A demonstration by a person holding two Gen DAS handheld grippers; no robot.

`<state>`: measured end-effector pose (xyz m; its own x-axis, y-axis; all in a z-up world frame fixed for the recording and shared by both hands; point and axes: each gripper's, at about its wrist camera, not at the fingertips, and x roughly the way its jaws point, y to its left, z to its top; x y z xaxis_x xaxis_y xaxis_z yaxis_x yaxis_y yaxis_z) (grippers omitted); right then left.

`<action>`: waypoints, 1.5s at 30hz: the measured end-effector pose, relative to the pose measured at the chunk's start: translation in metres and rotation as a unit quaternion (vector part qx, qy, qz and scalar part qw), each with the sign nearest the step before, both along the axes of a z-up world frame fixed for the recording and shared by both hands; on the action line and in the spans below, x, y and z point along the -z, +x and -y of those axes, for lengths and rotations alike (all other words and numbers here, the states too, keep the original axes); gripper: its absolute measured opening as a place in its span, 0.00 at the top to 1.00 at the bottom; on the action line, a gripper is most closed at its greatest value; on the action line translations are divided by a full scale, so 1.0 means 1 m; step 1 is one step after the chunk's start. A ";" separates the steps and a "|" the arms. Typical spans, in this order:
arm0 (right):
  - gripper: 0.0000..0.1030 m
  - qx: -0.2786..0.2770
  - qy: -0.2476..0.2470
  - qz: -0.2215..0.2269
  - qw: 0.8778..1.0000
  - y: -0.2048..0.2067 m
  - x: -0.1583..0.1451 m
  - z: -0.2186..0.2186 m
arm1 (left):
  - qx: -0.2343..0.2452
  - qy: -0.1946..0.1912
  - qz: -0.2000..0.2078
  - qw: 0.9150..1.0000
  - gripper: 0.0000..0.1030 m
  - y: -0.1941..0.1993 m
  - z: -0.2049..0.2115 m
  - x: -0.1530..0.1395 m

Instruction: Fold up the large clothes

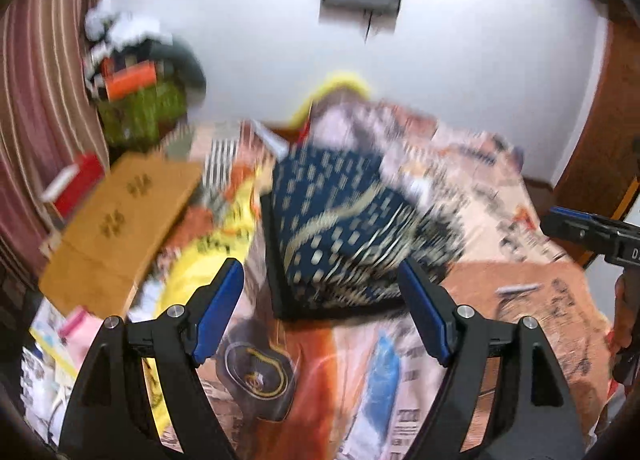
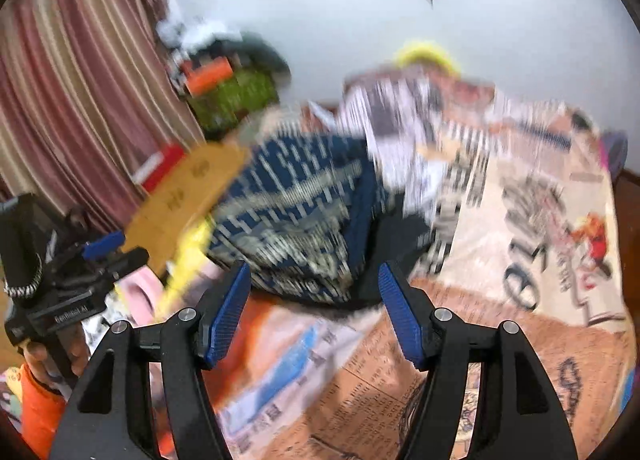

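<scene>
A dark blue garment with a cream pattern (image 1: 344, 228) lies as a folded bundle on the printed bedsheet (image 1: 520, 300), with a black edge along its near side. My left gripper (image 1: 320, 272) hangs above the bed just short of the bundle, open, with nothing between its blue pads. The right gripper (image 1: 580, 228) shows at the right edge of the left wrist view. In the right wrist view the same garment (image 2: 296, 220) lies ahead of my right gripper (image 2: 314, 276), which is open and empty too. The left gripper (image 2: 100, 248) appears at the left there, held by a hand with an orange sleeve (image 2: 40, 400). Both views are motion-blurred.
A brown cardboard box (image 1: 120, 228) lies at the bed's left side beside a yellow cloth (image 1: 208, 256). A heap of bags and clothes (image 1: 140, 100) stands in the corner by a striped curtain (image 1: 36, 100). A crumpled printed sheet (image 2: 420, 120) lies behind the garment, and a wooden door (image 1: 600, 140) is at the right.
</scene>
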<state>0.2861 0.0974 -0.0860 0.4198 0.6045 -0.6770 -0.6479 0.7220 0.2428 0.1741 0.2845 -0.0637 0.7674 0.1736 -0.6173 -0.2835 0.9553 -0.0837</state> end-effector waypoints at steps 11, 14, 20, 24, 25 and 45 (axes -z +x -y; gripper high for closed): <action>0.39 -0.008 0.141 0.215 0.966 -0.141 -0.123 0.052 | 0.000 0.089 0.216 0.972 0.23 -0.133 0.082 -0.123; 0.39 -0.013 0.158 0.244 0.957 -0.169 -0.133 0.060 | -0.013 0.107 0.252 0.962 0.22 -0.161 0.103 -0.132; 0.35 -0.003 0.157 0.272 0.949 -0.201 -0.130 0.066 | -0.035 0.135 0.276 0.951 0.09 -0.193 0.132 -0.128; 0.14 0.020 0.147 0.291 0.945 -0.208 -0.125 0.066 | -0.043 0.128 0.276 0.952 0.01 -0.201 0.136 -0.122; 0.09 0.027 0.145 0.295 0.944 -0.209 -0.124 0.067 | -0.044 0.126 0.275 0.952 0.01 -0.202 0.137 -0.121; 0.00 0.047 0.130 0.292 0.946 -0.213 -0.116 0.073 | -0.049 0.115 0.259 0.958 0.01 -0.205 0.145 -0.106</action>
